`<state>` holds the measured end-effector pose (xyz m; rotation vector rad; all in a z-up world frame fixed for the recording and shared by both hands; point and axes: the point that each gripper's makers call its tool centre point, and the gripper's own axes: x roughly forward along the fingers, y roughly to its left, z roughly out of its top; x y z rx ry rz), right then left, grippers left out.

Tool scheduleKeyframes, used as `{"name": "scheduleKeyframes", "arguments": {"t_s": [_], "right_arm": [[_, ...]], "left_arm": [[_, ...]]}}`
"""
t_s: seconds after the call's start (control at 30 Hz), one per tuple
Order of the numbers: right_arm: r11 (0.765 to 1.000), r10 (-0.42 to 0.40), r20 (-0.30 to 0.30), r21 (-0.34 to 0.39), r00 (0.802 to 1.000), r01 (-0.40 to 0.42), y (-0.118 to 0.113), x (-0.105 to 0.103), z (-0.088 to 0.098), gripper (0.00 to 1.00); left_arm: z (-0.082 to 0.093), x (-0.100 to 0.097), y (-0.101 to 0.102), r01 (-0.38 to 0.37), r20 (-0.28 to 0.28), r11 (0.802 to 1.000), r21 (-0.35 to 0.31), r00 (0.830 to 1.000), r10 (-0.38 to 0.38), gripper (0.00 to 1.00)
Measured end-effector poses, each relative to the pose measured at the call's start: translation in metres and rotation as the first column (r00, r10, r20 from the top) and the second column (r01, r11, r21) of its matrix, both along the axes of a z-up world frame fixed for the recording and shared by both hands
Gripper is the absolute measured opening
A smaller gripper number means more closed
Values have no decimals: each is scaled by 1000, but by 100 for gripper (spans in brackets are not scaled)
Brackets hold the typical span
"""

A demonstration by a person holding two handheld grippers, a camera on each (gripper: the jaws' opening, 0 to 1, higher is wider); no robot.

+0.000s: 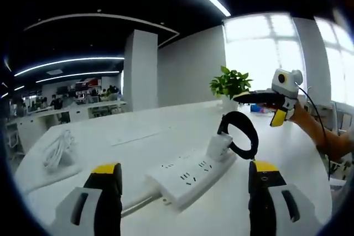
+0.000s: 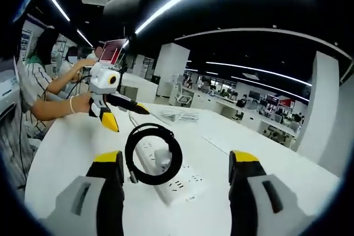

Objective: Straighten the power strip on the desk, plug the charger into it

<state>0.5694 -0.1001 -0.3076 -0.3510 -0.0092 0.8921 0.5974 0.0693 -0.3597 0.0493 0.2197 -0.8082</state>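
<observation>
both grippers [image 1: 185,183] [image 2: 176,172] are held wide open – nothing is gripped. charger [image 2: 162,156] with coiled black cable is seen resting on the white power strip [image 1: 191,174] – on the desk [image 1: 138,131].

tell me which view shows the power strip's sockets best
The left gripper view: the power strip lies unobstructed between the jaws, sockets facing the camera. In the right gripper view the coiled black cable covers part of it.

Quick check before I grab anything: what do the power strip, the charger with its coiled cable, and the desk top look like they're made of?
Power strip: white moulded plastic by its look, smooth with a slight sheen, crisp socket slots.
Charger: a white block, likely glossy hard plastic.
Coiled cable: black, holds a round loop, so probably rubber or soft plastic sheathing.
Desk: smooth white top with soft reflections, perhaps laminate; I can't be sure.
</observation>
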Motion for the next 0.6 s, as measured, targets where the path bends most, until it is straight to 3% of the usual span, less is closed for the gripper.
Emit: {"name": "scheduleKeyframes", "arguments": {"t_s": [0.27, 0.4, 0.6], "right_arm": [[997, 34, -16, 65, 999, -33, 18, -14, -6, 85], [991, 44, -21, 124, 999, -41, 20, -23, 1, 85], [990, 18, -11, 140, 1000, -17, 18, -34, 4, 87]], "left_arm": [[3, -14, 5, -2, 2, 999, -36, 1000, 2, 96], [3, -37, 3, 19, -18, 996, -91, 1000, -20, 96], [11, -52, 11, -20, 23, 994, -106, 999, 23, 95]]}}
